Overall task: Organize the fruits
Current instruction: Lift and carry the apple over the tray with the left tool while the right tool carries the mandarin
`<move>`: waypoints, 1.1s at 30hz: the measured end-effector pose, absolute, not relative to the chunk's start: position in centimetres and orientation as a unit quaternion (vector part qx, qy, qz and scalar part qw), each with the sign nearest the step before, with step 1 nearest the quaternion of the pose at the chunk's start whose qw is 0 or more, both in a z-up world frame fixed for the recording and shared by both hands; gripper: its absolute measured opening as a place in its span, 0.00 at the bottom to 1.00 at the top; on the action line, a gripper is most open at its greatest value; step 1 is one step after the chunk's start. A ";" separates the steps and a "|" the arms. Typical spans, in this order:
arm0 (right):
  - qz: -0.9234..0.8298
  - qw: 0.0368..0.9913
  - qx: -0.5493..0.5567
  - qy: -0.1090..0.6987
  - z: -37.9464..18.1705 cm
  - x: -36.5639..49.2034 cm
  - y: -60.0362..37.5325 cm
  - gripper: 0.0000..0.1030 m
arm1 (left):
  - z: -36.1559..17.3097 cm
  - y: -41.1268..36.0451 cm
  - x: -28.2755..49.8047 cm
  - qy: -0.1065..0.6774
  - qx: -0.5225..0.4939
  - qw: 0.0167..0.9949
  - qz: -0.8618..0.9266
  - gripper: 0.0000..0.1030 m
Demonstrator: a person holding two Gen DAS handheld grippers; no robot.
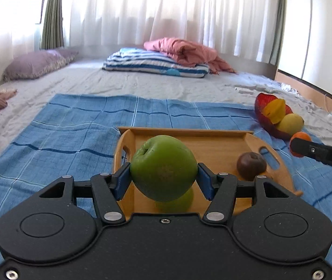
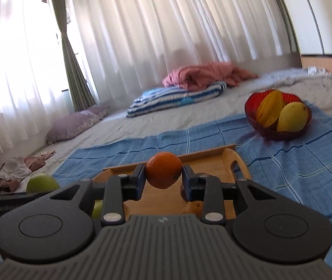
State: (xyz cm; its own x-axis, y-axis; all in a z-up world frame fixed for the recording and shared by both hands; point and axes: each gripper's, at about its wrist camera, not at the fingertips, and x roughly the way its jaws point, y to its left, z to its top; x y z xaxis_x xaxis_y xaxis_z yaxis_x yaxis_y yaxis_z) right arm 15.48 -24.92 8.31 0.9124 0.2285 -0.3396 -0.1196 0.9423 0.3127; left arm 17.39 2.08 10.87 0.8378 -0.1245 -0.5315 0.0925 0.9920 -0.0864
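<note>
Between the blue pads of the left gripper (image 1: 164, 175) sits a green apple (image 1: 163, 168), clamped on both flanks and held clear above the wooden tray (image 1: 212, 137), where its reflection shows on the tray floor. Likewise, the right gripper (image 2: 163, 175) is closed on an orange (image 2: 163, 173), carried over the same tray. On the tray floor a dark brown fruit (image 1: 251, 165) remains near the right handle slot, and the right view shows a second green fruit (image 2: 97, 210) low behind the gripper's left linkage.

Off to the right, on the blue checked cloth (image 1: 72, 128), the red bowl (image 2: 251, 105) already holds a yellow star fruit (image 2: 270, 107) and a yellow mango (image 2: 292, 116). Judging from this, the sorting looks partly done: two fruits are in the bowl, two are in transit, and at least one is left on the tray.

Both grippers point forward and somewhat downward, side by side, the right one's body crossing the right edge of the left view.
</note>
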 end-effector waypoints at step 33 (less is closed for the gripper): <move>0.013 0.904 0.131 0.406 2.5 35.1 -24.5 0.37 | 3.1 -0.2 37.0 0.416 0.008 0.909 -0.002 0.56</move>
State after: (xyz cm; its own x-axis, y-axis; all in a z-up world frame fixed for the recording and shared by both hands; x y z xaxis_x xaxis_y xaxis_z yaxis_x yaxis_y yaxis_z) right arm 35.09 -24.51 2.50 0.6704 0.1293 -0.7307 0.0834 0.9653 0.2473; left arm 37.02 -0.19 3.14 0.6541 0.0026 -0.7564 0.0104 0.9999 0.0124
